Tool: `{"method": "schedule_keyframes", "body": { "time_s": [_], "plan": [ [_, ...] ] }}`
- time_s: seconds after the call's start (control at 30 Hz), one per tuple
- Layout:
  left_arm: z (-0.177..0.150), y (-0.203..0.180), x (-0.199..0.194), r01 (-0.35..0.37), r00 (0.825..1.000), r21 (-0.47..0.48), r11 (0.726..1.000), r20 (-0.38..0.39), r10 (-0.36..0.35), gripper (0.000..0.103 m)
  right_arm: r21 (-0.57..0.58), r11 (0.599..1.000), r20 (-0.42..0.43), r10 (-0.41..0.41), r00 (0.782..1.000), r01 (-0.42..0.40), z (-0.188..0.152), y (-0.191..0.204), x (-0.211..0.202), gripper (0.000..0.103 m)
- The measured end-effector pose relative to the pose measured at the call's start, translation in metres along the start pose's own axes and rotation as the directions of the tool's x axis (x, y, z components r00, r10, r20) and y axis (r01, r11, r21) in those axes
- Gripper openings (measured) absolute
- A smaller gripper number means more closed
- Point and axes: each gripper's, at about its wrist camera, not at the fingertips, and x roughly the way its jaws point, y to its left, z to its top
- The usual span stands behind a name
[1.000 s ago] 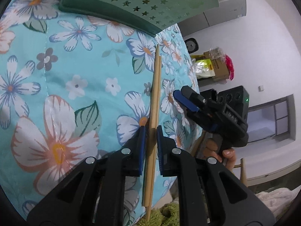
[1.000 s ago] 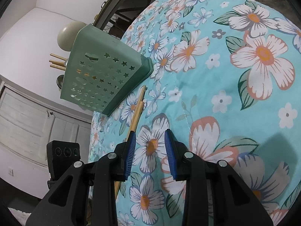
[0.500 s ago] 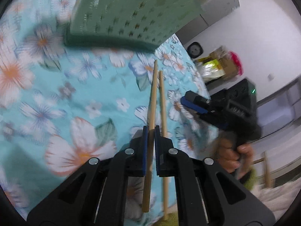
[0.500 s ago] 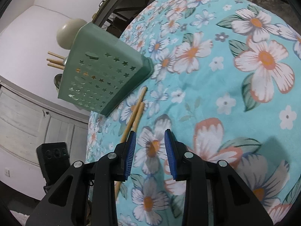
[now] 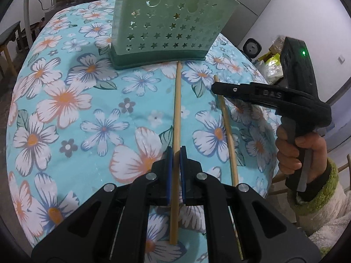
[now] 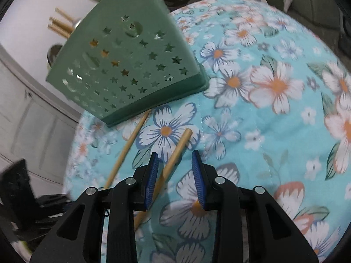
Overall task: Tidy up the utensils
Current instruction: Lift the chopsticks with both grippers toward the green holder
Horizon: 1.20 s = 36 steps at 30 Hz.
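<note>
My left gripper (image 5: pixel 174 153) is shut on one wooden chopstick (image 5: pixel 177 111), which points toward the green star-holed utensil holder (image 5: pixel 169 24). A second chopstick (image 5: pixel 227 131) lies on the floral cloth to its right. My right gripper (image 5: pixel 216 86) hovers over that chopstick's far end. In the right wrist view my right gripper (image 6: pixel 174 159) is open, with the lying chopstick (image 6: pixel 177 151) passing between its pads and not clamped. The held chopstick (image 6: pixel 127 151) is to the left. The holder (image 6: pixel 122 65) holds several chopsticks (image 6: pixel 60 25).
The round table has a turquoise floral cloth (image 5: pixel 65 109). Its edge drops off close on the right and near sides. A chair (image 5: pixel 8 43) stands at the far left. White cabinets (image 6: pixel 26 114) are behind the holder.
My left gripper lifted one chopstick away from the other, splitting the pair, and tilted level. My right gripper moved in over the lying chopstick, which now sits between its open pads.
</note>
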Motion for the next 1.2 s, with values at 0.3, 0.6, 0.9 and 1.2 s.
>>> {"method": "schedule_keyframes", "body": {
  "time_s": [0.3,0.6,0.9,1.2],
  "plan": [
    [0.005,-0.014,0.0,-0.049,0.999,0.037,0.998,-0.002,0.05,0.006,0.013,1.0,0.032,-0.015,0.999,0.014,-0.005,-0.027,-0.014,0.007],
    [0.052,-0.034,0.024,-0.094,0.996,0.127,0.987,0.007,0.094,0.02,0.087,0.996,0.053,0.023,0.998,-0.027,-0.012,-0.059,-0.027,0.007],
    [0.095,-0.052,0.076,-0.226,0.974,0.23,0.947,0.021,0.227,0.021,0.092,0.994,0.054,0.061,0.997,-0.066,-0.011,-0.06,-0.025,0.007],
    [0.102,-0.057,0.093,-0.289,0.957,0.249,0.924,0.053,0.285,0.02,0.097,0.991,0.053,0.082,0.995,-0.087,-0.012,-0.063,-0.026,0.007]
  ]
}}
